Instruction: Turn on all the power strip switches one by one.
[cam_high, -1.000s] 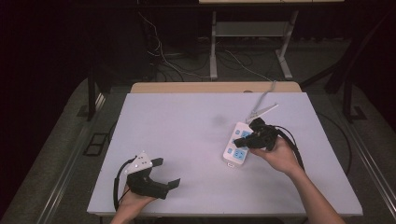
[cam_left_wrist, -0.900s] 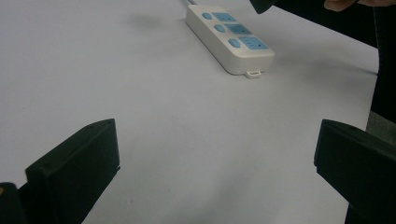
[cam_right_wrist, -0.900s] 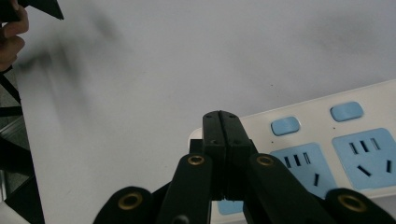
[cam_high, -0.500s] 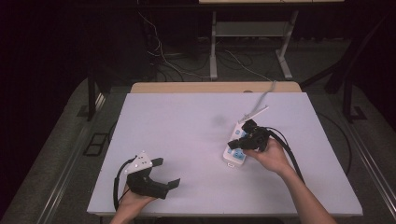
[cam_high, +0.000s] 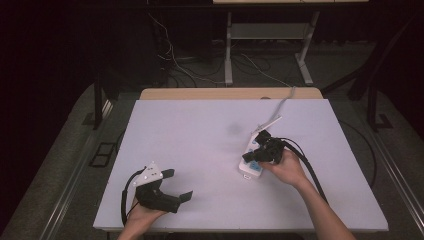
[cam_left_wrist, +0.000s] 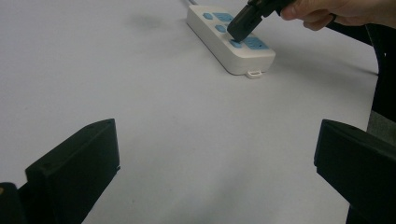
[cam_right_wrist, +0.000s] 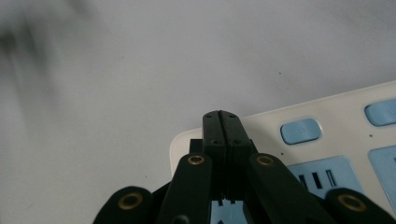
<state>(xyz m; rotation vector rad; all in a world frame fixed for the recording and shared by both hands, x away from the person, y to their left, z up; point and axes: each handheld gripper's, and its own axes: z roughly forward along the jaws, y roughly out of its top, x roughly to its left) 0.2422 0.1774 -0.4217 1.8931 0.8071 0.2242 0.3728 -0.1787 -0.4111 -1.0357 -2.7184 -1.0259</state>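
On the right half of the white surface (cam_high: 200, 150) lies the power strip (cam_high: 251, 159); the right gripper (cam_high: 261, 148) has come down, jaws together, tips pressing a blue switch (cam_left_wrist: 236, 43), likely toggling it. Left gripper (cam_high: 172, 187) rests apart, jaws wide.

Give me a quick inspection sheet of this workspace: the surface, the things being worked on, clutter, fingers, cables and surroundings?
Surface: white table, flat and bare.
Job's things: white power strip with blue sockets and buttons, lying flat at the table's right.
Clutter: nothing seen.
Grippers: right gripper shut, fingers pressed together, tip down on a blue button of the strip; left gripper open, holding nothing, near the front edge.
Cables: strip's white cord runs off the far edge; loose wires on the floor.
Surroundings: dark room, metal frame legs behind the table.
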